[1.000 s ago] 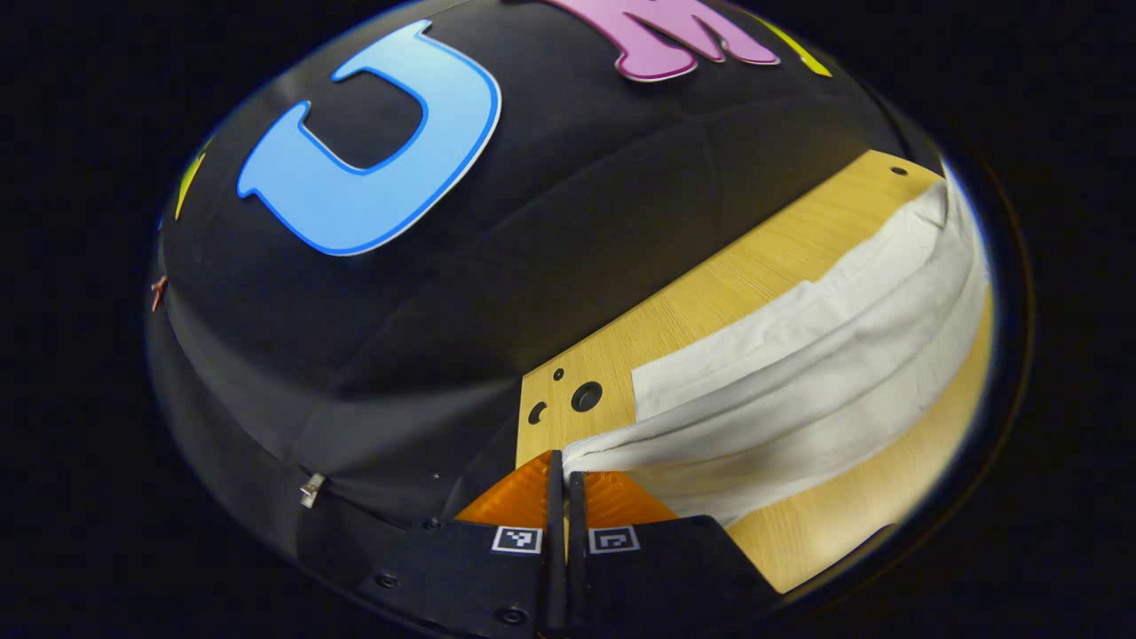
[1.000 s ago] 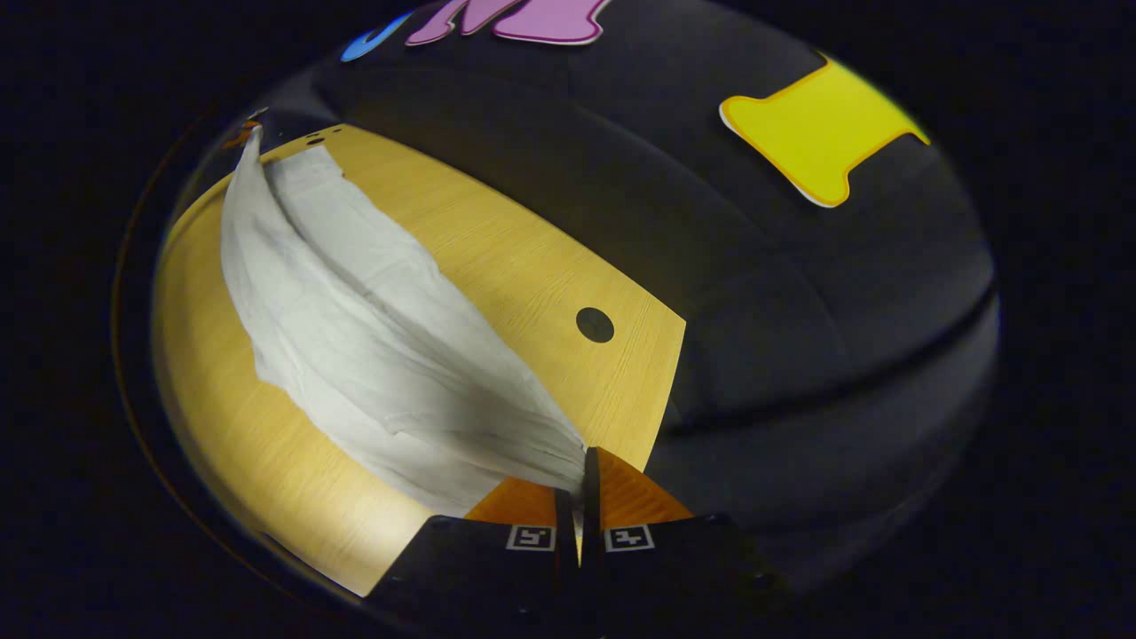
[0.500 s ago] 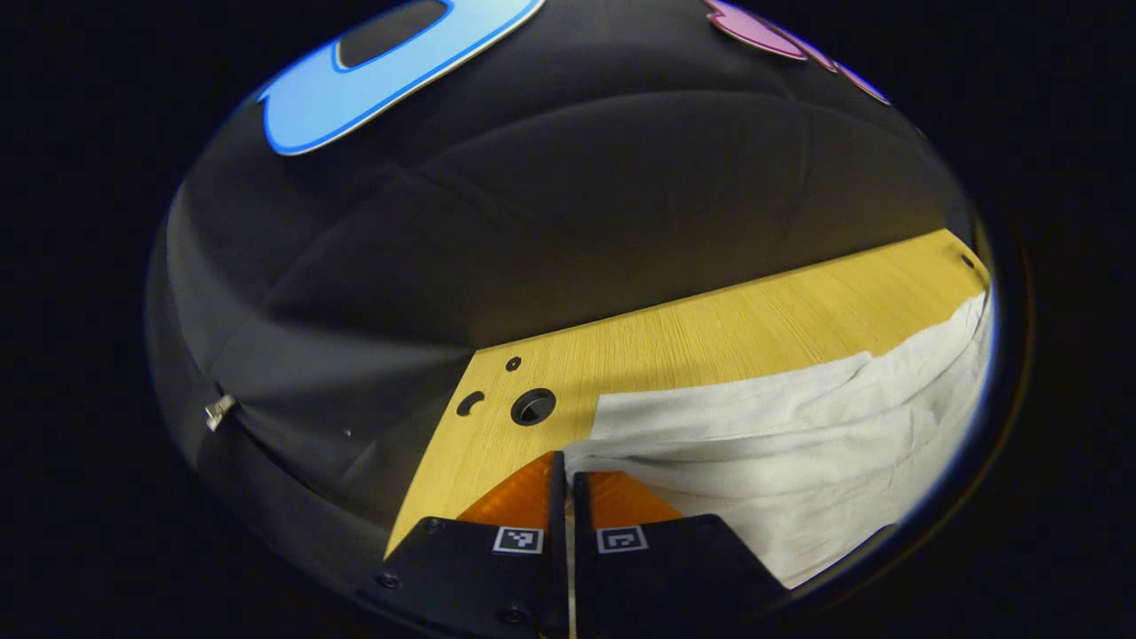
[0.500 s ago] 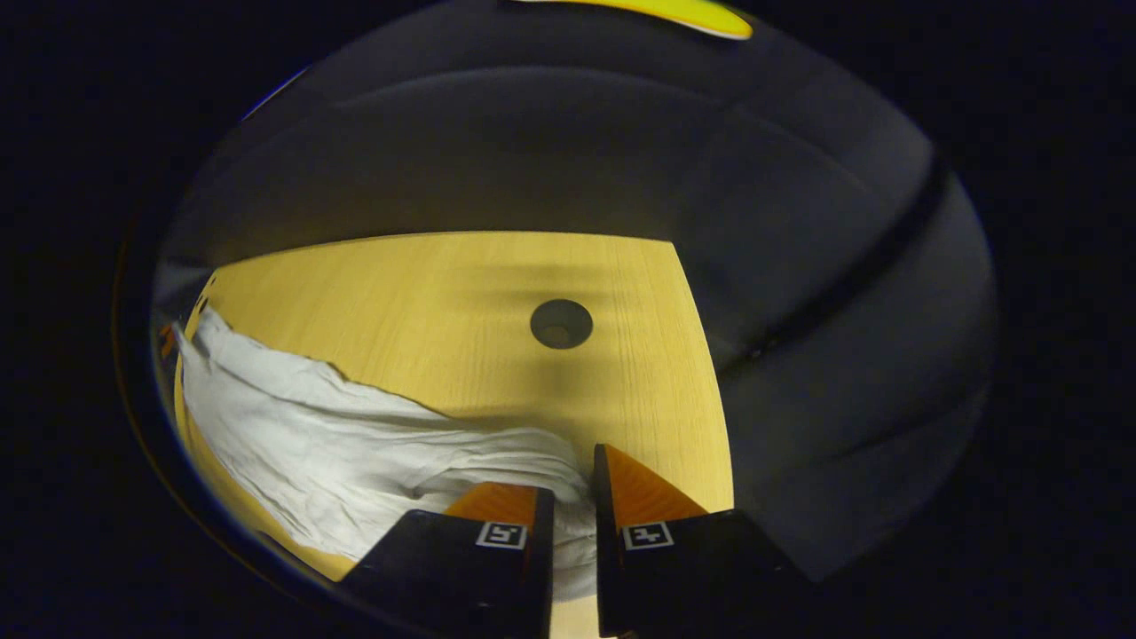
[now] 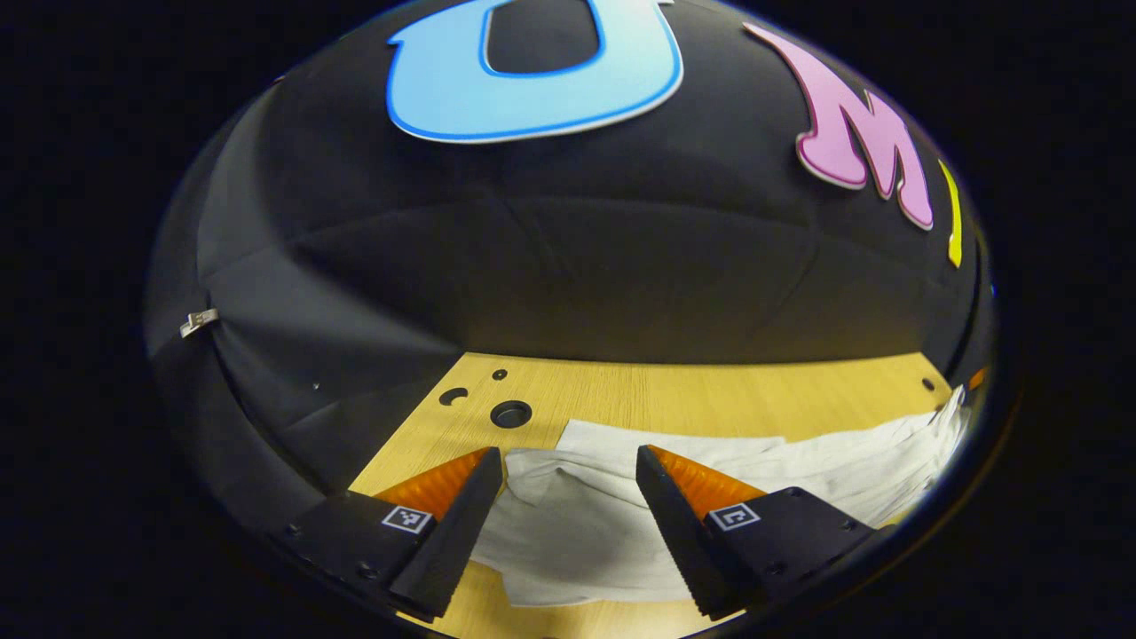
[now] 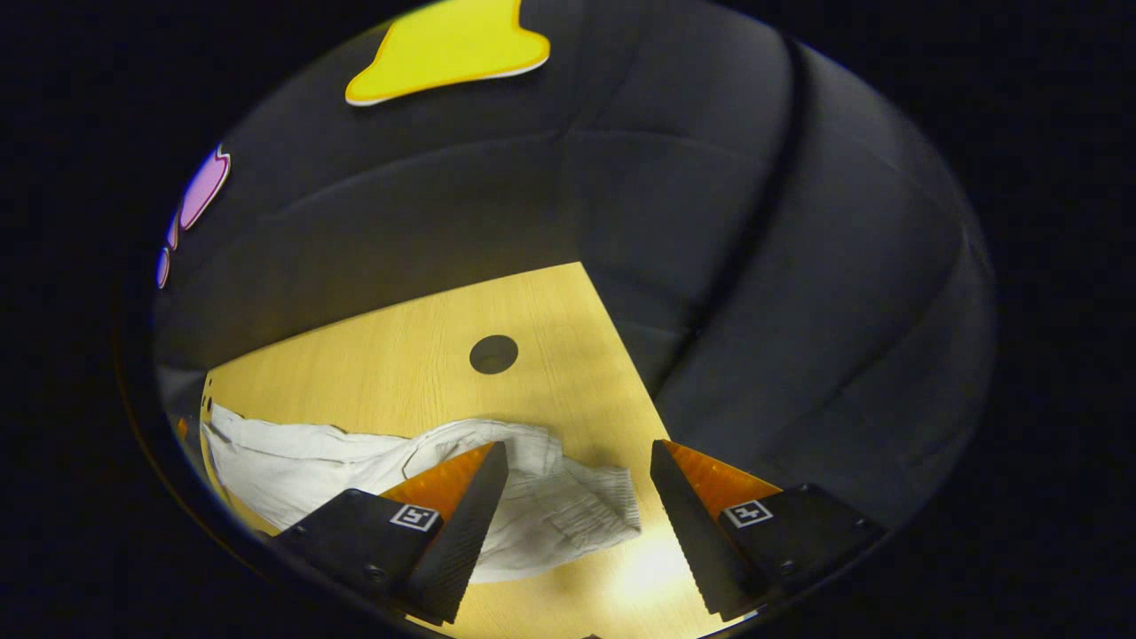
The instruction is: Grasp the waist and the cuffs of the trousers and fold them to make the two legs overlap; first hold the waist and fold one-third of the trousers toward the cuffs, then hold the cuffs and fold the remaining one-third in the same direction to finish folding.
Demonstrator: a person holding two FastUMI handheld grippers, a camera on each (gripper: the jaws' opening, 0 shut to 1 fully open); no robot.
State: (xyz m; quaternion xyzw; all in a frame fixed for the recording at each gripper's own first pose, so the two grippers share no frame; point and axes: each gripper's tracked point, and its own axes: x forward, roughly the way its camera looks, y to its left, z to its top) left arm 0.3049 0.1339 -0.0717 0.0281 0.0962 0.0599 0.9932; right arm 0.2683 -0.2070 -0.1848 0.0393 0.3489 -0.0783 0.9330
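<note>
Rumpled white trousers (image 5: pixel 577 524) flat on table (image 5: pixel 710 399)

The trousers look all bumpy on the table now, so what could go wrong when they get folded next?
The trousers lie rumpled, with a raised ridge of cloth near the left gripper; folding over it could trap creases. At the right gripper the ribbed end is bunched and curled, so its open jaws might pinch just one layer. The legs may not line up exactly along the table, leaving a crooked stack.
</note>
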